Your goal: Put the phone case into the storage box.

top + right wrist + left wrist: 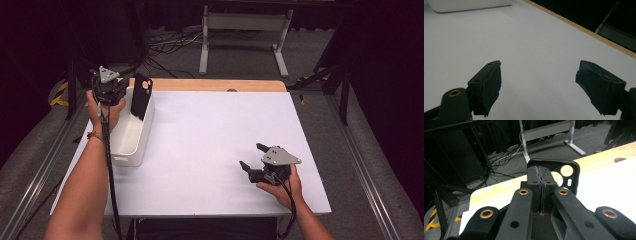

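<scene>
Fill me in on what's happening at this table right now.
A person is working with a hand-held gripper in each hand. The left gripper is shut on a black phone case, holding it upright over the far end of a white bin at the table's left edge. The right gripper is open with nothing between its jaws, low over the white table near the front right.

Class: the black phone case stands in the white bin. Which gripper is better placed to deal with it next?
Left. The left gripper is at the white bin, apparently shut on the phone case; the right gripper sits open, far across the table.
</scene>
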The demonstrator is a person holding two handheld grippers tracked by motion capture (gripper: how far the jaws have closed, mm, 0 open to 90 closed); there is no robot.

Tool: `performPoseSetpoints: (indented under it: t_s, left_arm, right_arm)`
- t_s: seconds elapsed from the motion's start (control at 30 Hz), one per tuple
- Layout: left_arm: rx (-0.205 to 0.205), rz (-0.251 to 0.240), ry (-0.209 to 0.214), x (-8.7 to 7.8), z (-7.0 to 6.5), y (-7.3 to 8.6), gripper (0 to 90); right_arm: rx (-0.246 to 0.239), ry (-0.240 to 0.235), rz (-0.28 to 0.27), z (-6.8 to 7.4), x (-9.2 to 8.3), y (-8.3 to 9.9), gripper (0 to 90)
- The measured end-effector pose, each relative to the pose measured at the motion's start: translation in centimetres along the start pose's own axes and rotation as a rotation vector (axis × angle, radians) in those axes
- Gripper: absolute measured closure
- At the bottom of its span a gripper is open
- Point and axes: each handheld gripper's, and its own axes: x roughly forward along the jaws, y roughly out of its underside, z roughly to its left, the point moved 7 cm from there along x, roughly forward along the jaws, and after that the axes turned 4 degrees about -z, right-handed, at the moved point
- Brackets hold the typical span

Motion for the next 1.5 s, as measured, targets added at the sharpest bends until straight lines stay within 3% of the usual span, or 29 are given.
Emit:
performPoseSetpoints:
  t_s: [0.4, 0.93, 1.03, 1.5]
  left_arm:
    - [0.033, -0.072, 0.076, -1.7, -1.8, -0.2, 86.9]
    - [0.053, -0.12, 0.142, -3.9, -3.3, 0.2, 83.9]
    - [0.036, -0.141, 0.158, -4.5, -3.5, 0.1, 83.4]
    - [0.078, -0.177, 0.208, -6.1, -5.4, 0.2, 78.0]
  right_arm:
    - [-0.017, 0.003, 0.002, 0.2, 0.1, 0.0, 19.9]
    - [-0.016, 0.015, -0.007, 0.2, 0.1, -0.2, 19.9]
    - [-0.024, 0.015, -0.005, 0.3, 0.1, -0.2, 20.0]
    - [-0.031, 0.013, 0.0, 0.5, 0.3, -0.2, 19.9]
